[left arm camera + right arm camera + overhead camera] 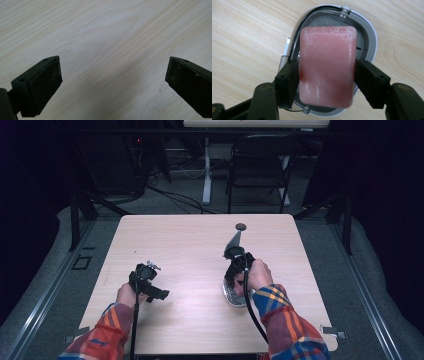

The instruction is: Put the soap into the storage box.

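Both forearms come in from the near edge in plaid sleeves; the left hand [128,295] holds the left gripper [113,82] low over the tabletop [190,250], its jaws spread wide with nothing between them; the right hand [257,276] tilts the right gripper [327,80] steeply downward, its jaws pressed against both long sides of a pink bar [327,65].

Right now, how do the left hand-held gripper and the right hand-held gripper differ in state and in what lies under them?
The left hand-held gripper is wide open and holds nothing; the right hand-held gripper is shut on the pink soap bar. Under the left is bare wooden table; under the right is a grey soap dish. Both have black jaws.
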{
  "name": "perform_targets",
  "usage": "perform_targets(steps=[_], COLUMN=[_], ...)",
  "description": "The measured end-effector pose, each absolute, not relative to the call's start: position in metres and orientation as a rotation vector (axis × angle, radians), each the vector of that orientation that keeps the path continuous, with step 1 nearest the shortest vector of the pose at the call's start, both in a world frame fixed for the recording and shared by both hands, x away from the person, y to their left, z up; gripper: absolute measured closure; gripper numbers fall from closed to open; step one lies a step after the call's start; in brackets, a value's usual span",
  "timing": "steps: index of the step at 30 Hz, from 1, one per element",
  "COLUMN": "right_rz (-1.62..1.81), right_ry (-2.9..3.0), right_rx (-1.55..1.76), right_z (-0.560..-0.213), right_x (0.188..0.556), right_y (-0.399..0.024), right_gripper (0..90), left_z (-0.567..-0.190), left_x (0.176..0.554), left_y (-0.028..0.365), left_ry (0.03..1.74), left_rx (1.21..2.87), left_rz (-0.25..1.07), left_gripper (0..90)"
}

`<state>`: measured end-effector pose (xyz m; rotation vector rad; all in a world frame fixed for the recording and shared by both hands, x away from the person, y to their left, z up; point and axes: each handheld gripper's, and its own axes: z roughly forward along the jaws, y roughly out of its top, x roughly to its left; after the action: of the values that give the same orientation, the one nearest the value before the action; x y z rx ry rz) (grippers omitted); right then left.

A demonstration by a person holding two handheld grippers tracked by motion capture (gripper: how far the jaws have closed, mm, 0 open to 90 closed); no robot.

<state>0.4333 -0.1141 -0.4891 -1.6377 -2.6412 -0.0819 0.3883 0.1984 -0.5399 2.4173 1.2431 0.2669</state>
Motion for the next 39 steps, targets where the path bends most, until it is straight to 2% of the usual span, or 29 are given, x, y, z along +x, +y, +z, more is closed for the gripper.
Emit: perform_targets(steps=[11,16,25,39], right_rz=[-0.209,-0.274,-0.413,-0.515], right_ry=[-2.698,-2.739,-2.799,-2.825], right_rx=[-1.591,-1.575,-1.629,-1.751], right_z=[-0.469,-0.458,-0.445,-0.443], right_x=[0.428,0.424,0.409,0.384], right_y=[-0.133,-0.145,-0.175,-0.228], right_gripper=[40.5,34.5,14.5,7.5], left_z=[-0.540,-0.540,-0.540,-0.540], left_x=[0.389,0.389,0.388,0.388], left_y=[0.198,0.198,0.199,0.199], left_ry=[1.240,1.239,1.239,1.237], left_rx=[2.424,2.424,2.406,2.399], left_rz=[0.262,0.259,0.259,0.259], left_gripper=[0.6,0.7,0.5,0.2])
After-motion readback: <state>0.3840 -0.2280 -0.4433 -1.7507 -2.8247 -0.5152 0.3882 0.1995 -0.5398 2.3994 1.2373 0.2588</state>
